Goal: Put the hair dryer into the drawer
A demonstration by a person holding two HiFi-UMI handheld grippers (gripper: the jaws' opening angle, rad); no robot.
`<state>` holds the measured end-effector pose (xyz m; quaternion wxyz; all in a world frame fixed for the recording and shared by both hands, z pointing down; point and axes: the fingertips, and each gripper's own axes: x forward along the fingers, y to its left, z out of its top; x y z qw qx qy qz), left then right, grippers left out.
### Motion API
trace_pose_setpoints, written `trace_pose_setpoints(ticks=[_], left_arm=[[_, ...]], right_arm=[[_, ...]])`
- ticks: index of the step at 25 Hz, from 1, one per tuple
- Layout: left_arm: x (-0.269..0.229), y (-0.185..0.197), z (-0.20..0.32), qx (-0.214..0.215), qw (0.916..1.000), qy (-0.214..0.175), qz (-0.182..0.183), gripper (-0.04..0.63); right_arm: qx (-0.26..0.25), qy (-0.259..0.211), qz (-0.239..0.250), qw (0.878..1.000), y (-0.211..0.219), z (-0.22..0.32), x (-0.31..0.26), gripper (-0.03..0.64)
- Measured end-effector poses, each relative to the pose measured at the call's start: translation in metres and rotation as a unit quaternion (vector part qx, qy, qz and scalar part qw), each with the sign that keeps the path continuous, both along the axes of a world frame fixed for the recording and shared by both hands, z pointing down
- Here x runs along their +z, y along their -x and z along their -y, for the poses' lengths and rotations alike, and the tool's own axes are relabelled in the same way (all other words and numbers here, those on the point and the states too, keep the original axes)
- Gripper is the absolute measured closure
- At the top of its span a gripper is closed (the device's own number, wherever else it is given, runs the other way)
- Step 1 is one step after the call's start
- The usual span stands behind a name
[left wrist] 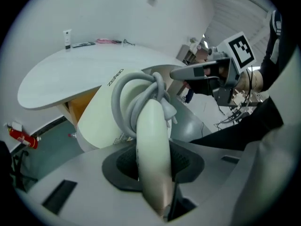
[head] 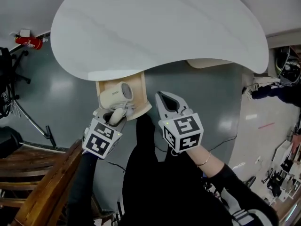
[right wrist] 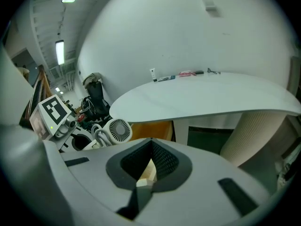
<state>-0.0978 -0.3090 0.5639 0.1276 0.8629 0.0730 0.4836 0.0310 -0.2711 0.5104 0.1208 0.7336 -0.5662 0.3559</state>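
A cream hair dryer (head: 114, 94) with its grey cord wound round the handle hangs over the open wooden drawer (head: 141, 92) under the white tabletop (head: 155, 27). My left gripper (head: 114, 117) is shut on the dryer's handle from below. In the left gripper view the handle (left wrist: 153, 140) stands between the jaws, with the body (left wrist: 101, 121) beyond it. My right gripper (head: 162, 98) is just right of the drawer, fingertips together with nothing between them. In the right gripper view the dryer's grille (right wrist: 118, 131) and the drawer's wood (right wrist: 150, 127) show ahead.
A ribbed table pedestal (right wrist: 254, 135) stands right of the drawer. A wooden frame (head: 33, 173) fills the lower left, and a red extinguisher (head: 28, 41) lies on the floor at far left. Cables and gear lie at the right edge (head: 282, 79).
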Motion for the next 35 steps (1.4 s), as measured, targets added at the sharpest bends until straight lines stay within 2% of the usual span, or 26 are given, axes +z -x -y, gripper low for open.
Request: trace_pose_setpoints(ticks=[5, 9, 15, 22, 26, 28, 33, 35], left_arm=[[0.012, 0.006, -0.003, 0.078, 0.9954, -0.004, 0.055, 0.459], [0.021, 0.005, 0.000, 0.125, 0.9890, 0.000, 0.080, 0.459], [0.038, 0.007, -0.002, 0.175, 0.9732, 0.003, 0.148, 0.459], [0.060, -0.008, 0.006, 0.240, 0.9523, -0.013, 0.188, 0.459], [0.078, -0.006, 0.016, 0.255, 0.9413, -0.021, 0.220, 0.459], [0.086, -0.007, 0.022, 0.256, 0.9384, -0.021, 0.231, 0.459], [0.101, -0.008, 0.031, 0.269, 0.9270, -0.023, 0.261, 0.459], [0.108, -0.011, 0.035, 0.268, 0.9255, -0.031, 0.265, 0.459]], right_arm=[[0.009, 0.002, 0.005, 1.000, 0.001, 0.001, 0.004, 0.615], [0.016, 0.001, 0.011, 1.000, 0.003, 0.002, 0.006, 0.615], [0.010, 0.011, 0.029, 0.999, 0.005, -0.008, 0.015, 0.615], [-0.007, 0.016, 0.057, 0.998, 0.004, 0.001, 0.038, 0.615], [-0.033, 0.045, 0.059, 0.997, 0.007, 0.010, 0.059, 0.615], [-0.041, 0.058, 0.061, 0.996, 0.007, 0.015, 0.070, 0.615], [-0.045, 0.078, 0.084, 0.992, 0.010, 0.021, 0.090, 0.615], [-0.045, 0.083, 0.081, 0.992, 0.009, 0.023, 0.094, 0.615]])
